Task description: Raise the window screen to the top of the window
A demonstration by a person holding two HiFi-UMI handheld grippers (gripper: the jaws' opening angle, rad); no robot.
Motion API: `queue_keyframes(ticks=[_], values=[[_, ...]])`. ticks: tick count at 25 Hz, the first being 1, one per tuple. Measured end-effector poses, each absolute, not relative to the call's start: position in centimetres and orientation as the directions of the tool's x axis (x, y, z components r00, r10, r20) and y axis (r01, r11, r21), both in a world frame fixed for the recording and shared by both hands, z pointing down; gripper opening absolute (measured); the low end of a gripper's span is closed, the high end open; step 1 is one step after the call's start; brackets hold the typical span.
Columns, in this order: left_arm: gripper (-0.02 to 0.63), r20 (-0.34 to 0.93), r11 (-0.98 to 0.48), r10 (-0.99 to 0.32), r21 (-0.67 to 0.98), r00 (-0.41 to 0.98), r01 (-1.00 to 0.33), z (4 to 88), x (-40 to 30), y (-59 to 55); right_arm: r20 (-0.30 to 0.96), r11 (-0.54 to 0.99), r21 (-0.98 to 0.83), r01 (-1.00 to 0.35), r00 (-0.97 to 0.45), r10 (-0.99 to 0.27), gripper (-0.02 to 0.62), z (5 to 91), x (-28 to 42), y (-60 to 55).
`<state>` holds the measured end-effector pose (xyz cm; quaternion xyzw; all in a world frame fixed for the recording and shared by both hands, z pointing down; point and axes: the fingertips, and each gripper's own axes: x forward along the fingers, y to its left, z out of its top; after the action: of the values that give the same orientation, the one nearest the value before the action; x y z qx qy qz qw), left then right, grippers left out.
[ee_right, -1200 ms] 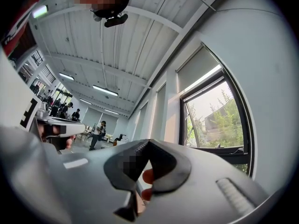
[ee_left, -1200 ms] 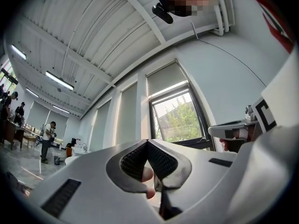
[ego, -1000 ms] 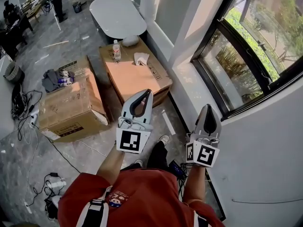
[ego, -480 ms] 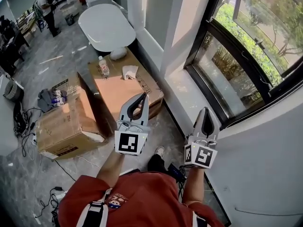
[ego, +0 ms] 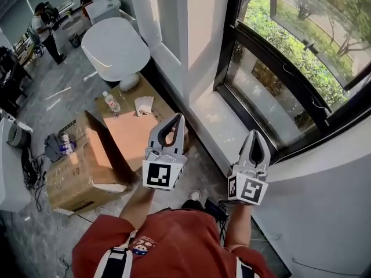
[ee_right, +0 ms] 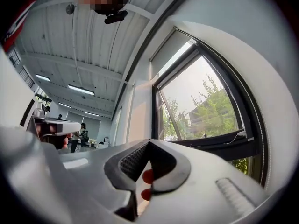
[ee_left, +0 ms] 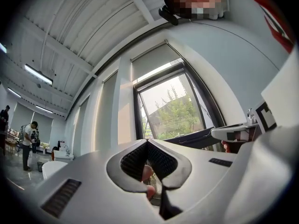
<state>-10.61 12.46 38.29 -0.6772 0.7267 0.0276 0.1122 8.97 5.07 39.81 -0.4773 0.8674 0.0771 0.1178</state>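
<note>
person in background [ego: 43, 21]: far left, standing, well apart from everything else
cables [ego: 36, 172]: loose on the grey floor at left, beside the near box
near cardboard box [ego: 69, 181]: left of centre on the floor, one flap standing up
far cardboard box [ego: 134, 133]: just right of the near one, flat top in sunlight
bottle [ego: 110, 102]: upright on the far box, at its far left corner
white crumpled wad [ego: 144, 104]: on the same box top, right of the bottle
white oval table [ego: 116, 46]: beyond the boxes, close to the wall
left gripper [ego: 180, 117]: jaws closed tip to tip, nothing between them; held out over the right edge of the far box, touching nothing
right gripper [ego: 254, 132]: jaws closed, empty; out over the near end of the window sill [ego: 215, 117], in the air
window [ego: 290, 62]: right of both grippers, dark frame, greenery outside
window screen [ee_left: 153, 59]: grey panel across the top strip of the window opening, seen in both gripper views; well apart from both grippers
white wall [ego: 324, 201]: near right, below the window
</note>
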Motion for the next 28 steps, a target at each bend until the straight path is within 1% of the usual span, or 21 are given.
queue_keyframes(ticks=[6,15,20,28], values=[[0.006,-0.201,0.051,-0.979,-0.101,-0.030,-0.994,38.3,-8.8,7.0,-0.279,0.505,0.030,-0.863,-0.492,-0.825,0.009,39.7,11.0,0.3],[0.006,-0.196,0.001,-0.980,-0.109,0.021,-0.994,38.5,-6.7,2.3,-0.283,0.459,0.016,-0.888,-0.445,-0.850,0.009,40.0,13.6,-3.4],[0.006,-0.194,-0.060,-0.978,-0.113,0.081,-0.992,38.7,-5.4,0.1,-0.291,0.415,0.007,-0.910,-0.399,-0.870,0.009,39.9,15.1,-4.9],[0.006,-0.202,-0.132,-0.968,-0.094,0.149,-0.987,39.5,-5.7,-5.0,-0.298,0.344,0.015,-0.939,-0.333,-0.895,0.009,40.2,15.4,-8.2]])
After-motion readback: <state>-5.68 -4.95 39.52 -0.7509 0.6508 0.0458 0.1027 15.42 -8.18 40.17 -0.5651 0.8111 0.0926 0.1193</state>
